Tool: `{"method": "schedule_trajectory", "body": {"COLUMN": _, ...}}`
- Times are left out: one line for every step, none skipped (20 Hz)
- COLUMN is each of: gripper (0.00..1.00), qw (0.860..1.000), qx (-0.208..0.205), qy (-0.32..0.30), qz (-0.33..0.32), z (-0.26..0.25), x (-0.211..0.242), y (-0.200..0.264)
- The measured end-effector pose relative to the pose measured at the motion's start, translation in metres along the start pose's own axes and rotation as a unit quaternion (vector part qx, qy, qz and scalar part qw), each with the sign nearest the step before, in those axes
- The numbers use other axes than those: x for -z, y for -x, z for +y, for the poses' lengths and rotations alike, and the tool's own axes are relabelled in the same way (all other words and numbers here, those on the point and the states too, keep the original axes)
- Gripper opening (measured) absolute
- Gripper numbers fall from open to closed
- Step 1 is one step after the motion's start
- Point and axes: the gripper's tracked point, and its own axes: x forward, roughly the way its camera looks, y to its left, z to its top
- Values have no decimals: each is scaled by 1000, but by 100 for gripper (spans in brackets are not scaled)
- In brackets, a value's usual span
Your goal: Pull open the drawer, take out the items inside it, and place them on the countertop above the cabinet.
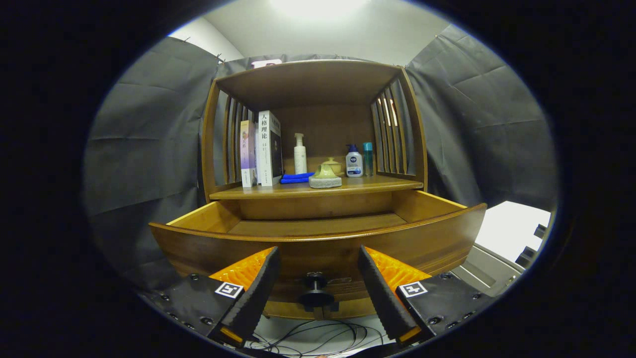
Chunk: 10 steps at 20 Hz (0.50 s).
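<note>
Drawer (pixel 318 238) is sitting pulled out while the tongs (pixel 318 286) are hanging wide open, straddling its knob (pixel 316 291) without touching.

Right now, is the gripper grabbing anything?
No, nothing. The gripper is open, its fingers either side of the drawer knob without touching it.

Cabinet (pixel 318 84) and open drawer (pixel 318 238): varnished wood, smooth, semi-gloss, grain visible; drawer knob (pixel 316 291) dark, matt. Bottles (pixel 300 154) on the surface (pixel 348 188) look like glossy plastic, folded cloth (pixel 295 177) soft and matt. Gripper (pixel 318 293) spread either side of the knob, fingers (pixel 385 293) ribbed, matt.
</note>
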Motion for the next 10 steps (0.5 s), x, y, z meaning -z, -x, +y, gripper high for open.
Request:
{"method": "schedule_trajectory", "body": {"gripper": 98, "qw": 1000, "qx": -1, "qy": -1, "qz": 5, "z": 1, "x": 3, "y": -3}}
{"method": "schedule_trajectory", "body": {"gripper": 98, "qw": 1000, "qx": -14, "qy": -2, "qz": 4, "z": 9, "x": 6, "y": -6}}
{"method": "schedule_trajectory", "body": {"gripper": 98, "qw": 1000, "qx": -17, "qy": -1, "qz": 3, "z": 10, "x": 6, "y": -5}}
{"method": "schedule_trajectory", "body": {"gripper": 98, "qw": 1000, "qx": -16, "qy": 4, "qz": -7, "z": 7, "x": 3, "y": -6}}
{"method": "schedule_trajectory", "body": {"gripper": 98, "qw": 1000, "qx": -14, "qy": 11, "qz": -8, "z": 7, "x": 4, "y": -6}}
{"method": "schedule_trajectory", "body": {"gripper": 98, "qw": 1000, "qx": -13, "qy": 11, "qz": -11, "z": 8, "x": 3, "y": -5}}
{"method": "schedule_trajectory", "body": {"gripper": 98, "qw": 1000, "qx": -12, "qy": 9, "qz": -8, "z": 9, "x": 3, "y": -7}}
{"method": "schedule_trajectory", "body": {"gripper": 98, "qw": 1000, "qx": -11, "qy": 7, "qz": -8, "z": 9, "x": 2, "y": -10}}
{"method": "schedule_trajectory", "body": {"gripper": 98, "qw": 1000, "qx": -12, "qy": 6, "qz": -1, "z": 10, "x": 1, "y": -14}}
{"method": "schedule_trajectory", "body": {"gripper": 98, "qw": 1000, "qx": -11, "qy": 6, "qz": 2, "z": 10, "x": -1, "y": -19}}
